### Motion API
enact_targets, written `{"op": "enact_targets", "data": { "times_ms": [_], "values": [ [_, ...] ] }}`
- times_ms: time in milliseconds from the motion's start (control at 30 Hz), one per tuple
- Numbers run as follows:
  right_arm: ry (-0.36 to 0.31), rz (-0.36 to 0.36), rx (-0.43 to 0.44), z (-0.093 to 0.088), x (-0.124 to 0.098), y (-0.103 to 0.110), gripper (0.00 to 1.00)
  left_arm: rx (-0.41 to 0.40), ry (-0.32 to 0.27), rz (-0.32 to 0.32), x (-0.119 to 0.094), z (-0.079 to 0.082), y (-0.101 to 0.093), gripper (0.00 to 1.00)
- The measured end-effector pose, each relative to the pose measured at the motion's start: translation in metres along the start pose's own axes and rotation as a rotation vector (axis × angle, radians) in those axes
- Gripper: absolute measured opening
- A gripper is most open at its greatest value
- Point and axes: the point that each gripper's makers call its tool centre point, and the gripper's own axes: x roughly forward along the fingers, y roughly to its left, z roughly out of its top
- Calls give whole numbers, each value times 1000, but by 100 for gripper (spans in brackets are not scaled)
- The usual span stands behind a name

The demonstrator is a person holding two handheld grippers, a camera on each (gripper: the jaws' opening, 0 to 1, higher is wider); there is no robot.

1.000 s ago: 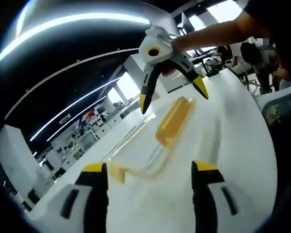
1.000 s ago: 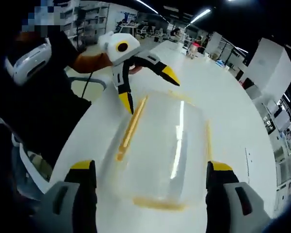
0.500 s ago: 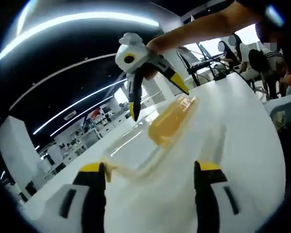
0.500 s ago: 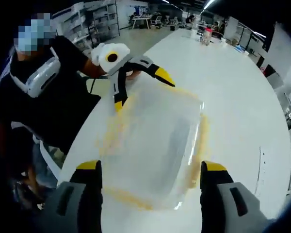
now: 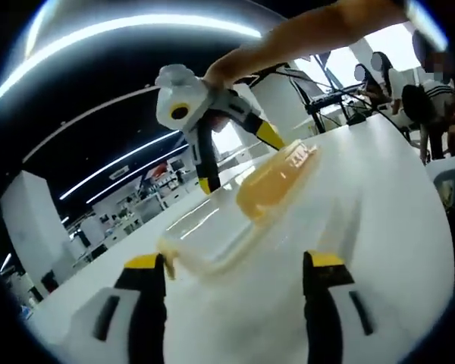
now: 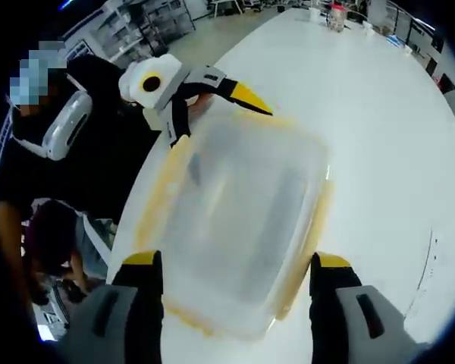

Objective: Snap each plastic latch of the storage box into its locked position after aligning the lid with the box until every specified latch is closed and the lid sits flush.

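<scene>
both views are closing in on the box [image 6: 239,220] compared with a second ago: in the right gripper view it is now looming larger between the right gripper [image 6: 239,269]'s jaws, and the left gripper [image 6: 212,114] is now reaching over the box's far edge rather than hovering beside its long amber strip. in the left gripper view the right gripper [image 5: 231,163] is sitting lower and closer to the amber latch [image 5: 269,186] than before.

the box is resting on the white table [image 6: 379,114], near the table edge beside the person [image 6: 53,152]. its clear lid [image 6: 243,197] is looking blurred, so whether it is sitting flush on the box is hard to tell. amber latches are running along the box's sides.

both grippers are spread wide with nothing held: the left gripper [image 5: 231,262] is framing the near corner of the box, and the right gripper's jaws are straddling the box's near end without clearly touching it.

the step in hand is probably seating the lid and starting on a latch. to do it well, it is worth squaring the lid on the box first, steadying one end of the box with one gripper, then pressing a single jaw tip against the middle of the latch toward the box wall until it clicks, rather than pushing at a latch end and skewing the lid.
</scene>
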Motion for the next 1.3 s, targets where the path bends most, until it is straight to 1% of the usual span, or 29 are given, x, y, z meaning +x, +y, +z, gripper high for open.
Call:
{"op": "enact_targets", "data": {
  "times_ms": [33,67,167,300,367,400,433,533,567,633,800,933,1033,1067,1100,1133,1167,1233,1267,1300],
  "values": [
    [12,4,6,1,1,1,78,-44,20,-14,0,-3,-4,71],
    [33,4,15,0,1,2,78,-43,13,-9,3,-2,-2,71],
    [66,3,30,0,2,3,77,-52,-9,-10,5,-3,-2,71],
    [78,12,51,-3,3,3,76,-67,-16,-9,7,-2,-3,70],
    [74,15,64,-3,3,3,75,-108,-4,-14,9,-4,-4,69],
    [69,18,74,-3,3,3,75,-188,22,-30,9,-9,-8,67],
    [65,19,82,-4,3,3,74,-140,-6,-22,9,-7,-4,67],
    [55,26,98,-5,4,3,73,-145,-2,-26,11,-6,-6,66],
    [55,30,101,-5,2,-2,72,-148,12,-27,12,-6,-7,66],
    [57,36,101,-6,2,-3,72,-149,20,-29,12,-7,-7,66],
    [64,45,93,-8,3,-4,70,-158,-8,-26,11,-8,-8,64],
    [92,51,97,-9,1,-11,69,-157,-26,-25,10,-8,-9,64],
    [102,57,103,-9,0,-15,67,-159,-24,-26,11,-7,-9,63],
    [110,58,105,-9,0,-15,67,-163,-24,-25,11,-7,-8,63],
    [136,55,106,-9,0,-16,67,-163,-27,-28,11,-7,-8,62],
    [140,54,107,-9,0,-17,67,-160,-35,-23,12,-6,-4,61],
    [142,54,107,-9,0,-18,67,-181,-43,-20,14,-4,-3,59],
    [145,56,107,-9,-2,-20,66,-221,-58,-13,19,-1,0,59],
    [148,57,109,-9,-3,-19,66,-156,-34,-25,17,-3,1,60],
    [146,58,111,-9,-4,-20,66,-157,-33,-24,14,-4,-1,60]
  ]
}}
